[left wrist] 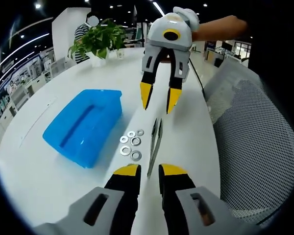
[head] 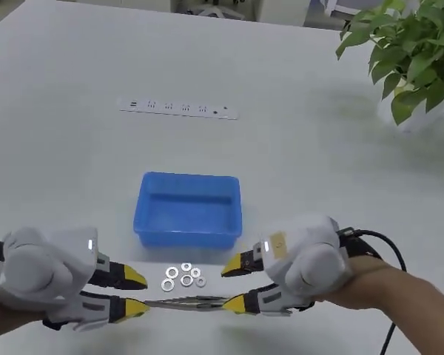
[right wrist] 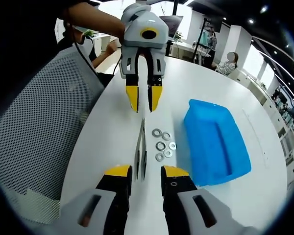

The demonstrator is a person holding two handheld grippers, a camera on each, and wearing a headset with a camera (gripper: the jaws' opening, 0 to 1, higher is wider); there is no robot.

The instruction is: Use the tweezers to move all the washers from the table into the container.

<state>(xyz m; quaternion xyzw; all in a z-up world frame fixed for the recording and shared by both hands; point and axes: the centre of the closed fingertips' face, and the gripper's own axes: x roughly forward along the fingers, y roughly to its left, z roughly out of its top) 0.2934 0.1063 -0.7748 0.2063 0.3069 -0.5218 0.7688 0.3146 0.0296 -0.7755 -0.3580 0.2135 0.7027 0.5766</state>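
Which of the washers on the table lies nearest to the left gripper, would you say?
The washer at the end of the cluster toward the left gripper, on the side where the tweezers lie; the others all sit farther from those jaws.

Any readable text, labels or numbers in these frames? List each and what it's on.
No text can be read.
power strip: marks by the sockets, too small to read.
right gripper: tan sticker on its housing, blurred.
blue container: no text.
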